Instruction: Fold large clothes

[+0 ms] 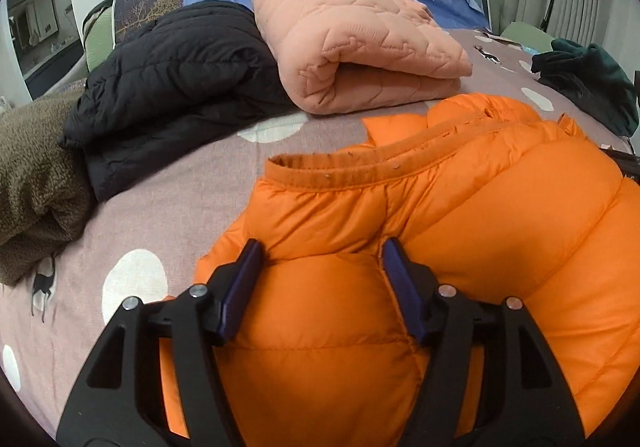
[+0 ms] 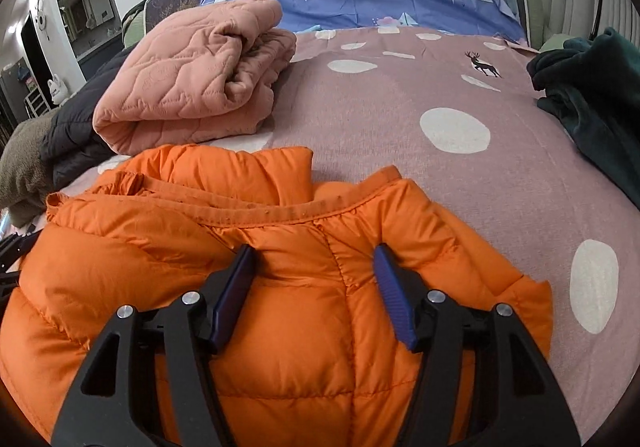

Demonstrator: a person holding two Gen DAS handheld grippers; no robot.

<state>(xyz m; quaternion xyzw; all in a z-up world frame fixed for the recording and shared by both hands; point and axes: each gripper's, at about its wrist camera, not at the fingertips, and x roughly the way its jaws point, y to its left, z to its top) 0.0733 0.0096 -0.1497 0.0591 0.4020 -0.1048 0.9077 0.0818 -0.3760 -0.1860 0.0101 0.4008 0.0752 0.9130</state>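
Observation:
An orange puffer jacket lies folded on the bed, its elastic hem edge facing away from me; it also shows in the right wrist view. My left gripper is open, its blue pads straddling a puffed section at the jacket's left end. My right gripper is open too, its fingers either side of a seam at the jacket's right end. Neither grips the fabric.
A folded pink quilted blanket lies behind the jacket, with a black jacket and a brown fleece to the left. A dark green garment lies at the right. The bed sheet is mauve with white spots.

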